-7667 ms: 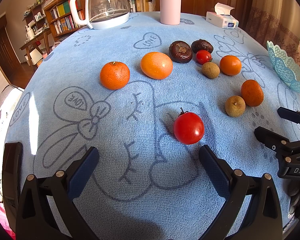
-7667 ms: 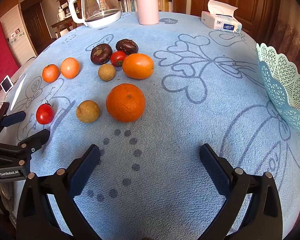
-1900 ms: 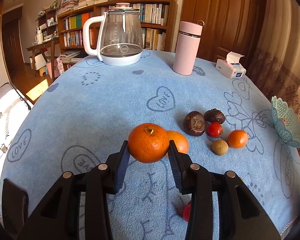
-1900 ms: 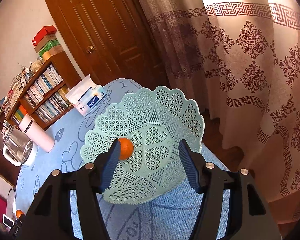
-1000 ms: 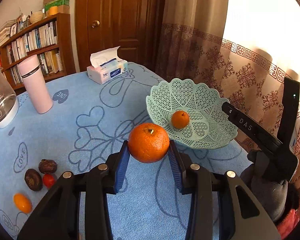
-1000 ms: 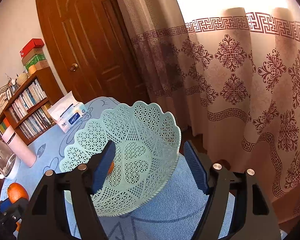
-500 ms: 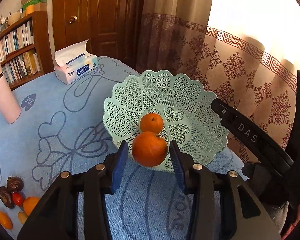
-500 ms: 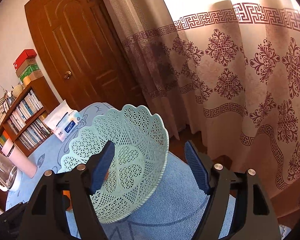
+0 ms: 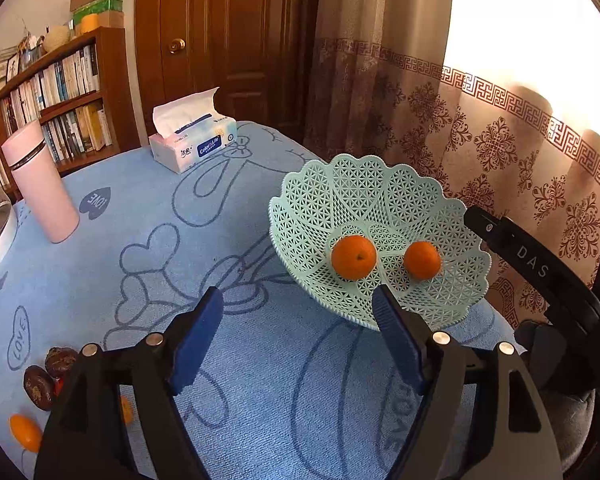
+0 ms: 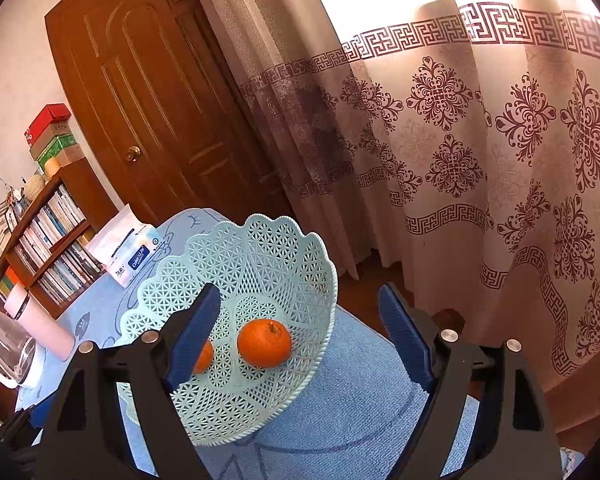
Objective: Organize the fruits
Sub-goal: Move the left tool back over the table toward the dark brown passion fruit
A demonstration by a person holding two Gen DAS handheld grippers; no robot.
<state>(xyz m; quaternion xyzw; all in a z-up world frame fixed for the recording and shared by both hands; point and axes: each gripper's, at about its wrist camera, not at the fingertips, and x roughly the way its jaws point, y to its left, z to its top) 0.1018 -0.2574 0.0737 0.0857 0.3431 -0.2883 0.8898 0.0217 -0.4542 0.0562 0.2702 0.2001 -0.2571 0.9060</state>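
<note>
So the biggest thing here is the round table (image 9: 260,380) under a fuzzy blue terry cloth printed with darker hearts and a "LOVE" doodle, backed by a beige curtain (image 10: 480,140) with maroon floral medallions and a key-pattern band, plus a glossy brown panelled door (image 9: 228,40). Near the table's edge by the curtain sits the fruit basket (image 9: 380,184), a mint plastic bowl with a lacy lattice wall and scalloped rim. Inside it there are now two oranges side by side on the floor of the bowl: the bigger orange (image 9: 353,257) with its stem dimple facing up, and a smaller orange (image 9: 421,260) just beside it, not quite touching as far as I can see. Half a second back that bigger one was still pinched between the left gripper's pads with only the small one in the bowl. The left gripper (image 9: 300,332) has just been opening and its blue-padded jaws now stand wide with nothing between them, hovering just short of the rim. The right gripper (image 10: 300,324) has just been widening too, jaws well apart and gripping nothing, looking down into the bowl. Further off: a soft tissue pack (image 9: 192,144), a smooth pink tumbler (image 9: 40,188), and the leftover fruit (image 9: 40,384) at the far-left edge.
</note>
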